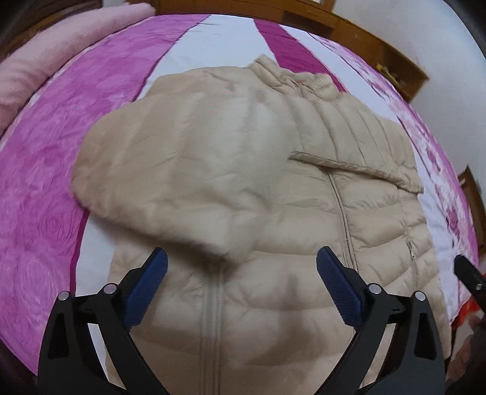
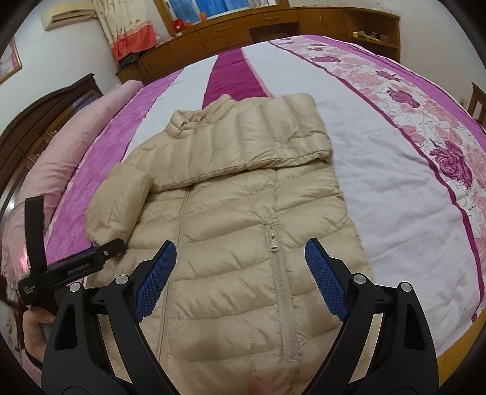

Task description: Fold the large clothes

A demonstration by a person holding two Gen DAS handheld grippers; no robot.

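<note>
A beige puffer jacket (image 2: 231, 218) lies front-up on the bed, collar at the far end, zip closed. Its right sleeve (image 2: 273, 139) is folded across the chest. Its left sleeve (image 1: 170, 170) lies over the jacket's left side, blurred in the left wrist view. My left gripper (image 1: 241, 267) is open and empty, just above the jacket's lower front, cuff end close before it. It also shows in the right wrist view (image 2: 100, 255) beside the left sleeve. My right gripper (image 2: 240, 258) is open and empty over the jacket's lower half near the pocket zip (image 2: 273, 240).
The bed cover (image 2: 379, 188) is white with magenta stripes and a rose border. A pink rolled quilt (image 2: 60, 158) lies along the left side. A wooden cabinet (image 2: 243, 27) stands beyond the bed. My right gripper's tip (image 1: 469, 275) shows at the right edge.
</note>
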